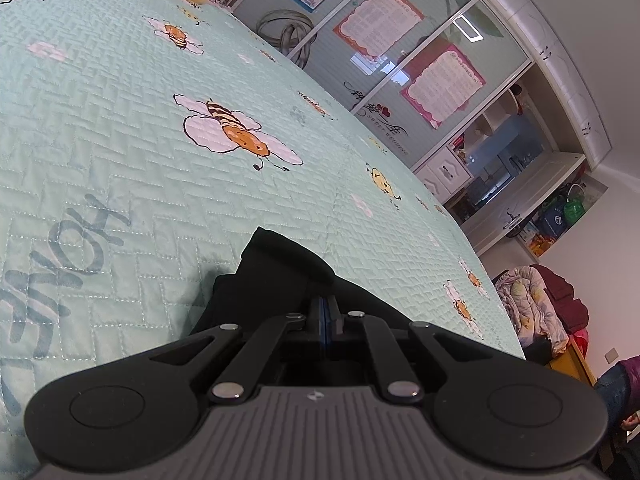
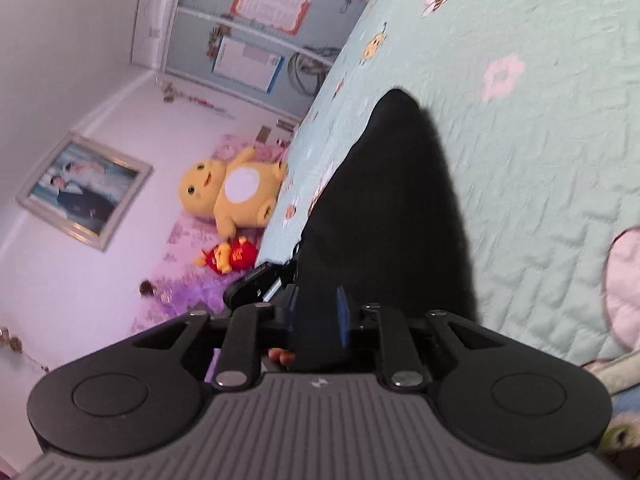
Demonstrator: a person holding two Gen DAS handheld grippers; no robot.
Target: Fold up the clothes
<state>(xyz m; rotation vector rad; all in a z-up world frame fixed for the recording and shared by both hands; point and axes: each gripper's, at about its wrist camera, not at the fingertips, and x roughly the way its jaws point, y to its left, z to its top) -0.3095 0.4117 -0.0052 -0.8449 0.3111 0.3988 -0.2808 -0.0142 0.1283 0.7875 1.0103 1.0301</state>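
Observation:
A black garment (image 1: pixel 276 276) lies bunched on the mint quilted bedspread (image 1: pixel 120 128) just beyond my left gripper (image 1: pixel 325 322). Its blue pads are pressed together on a fold of the black cloth. In the right wrist view the same black garment (image 2: pixel 384 208) hangs stretched from my right gripper (image 2: pixel 320 316), rising to a point above the bedspread (image 2: pixel 540 140). The cloth fills the gap between the two blue pads (image 2: pixel 342 314), which grip it. A fingertip shows below the jaws. The other gripper's black body (image 2: pixel 256 280) appears at the left edge of the cloth.
A yellow plush toy (image 2: pixel 236 192) and a small red plush (image 2: pixel 230 256) sit at the head of the bed. A wardrobe with sliding glass doors (image 1: pixel 400 40) stands beyond the bed's far edge. A heap of bedding (image 1: pixel 532 312) sits on a chair at right.

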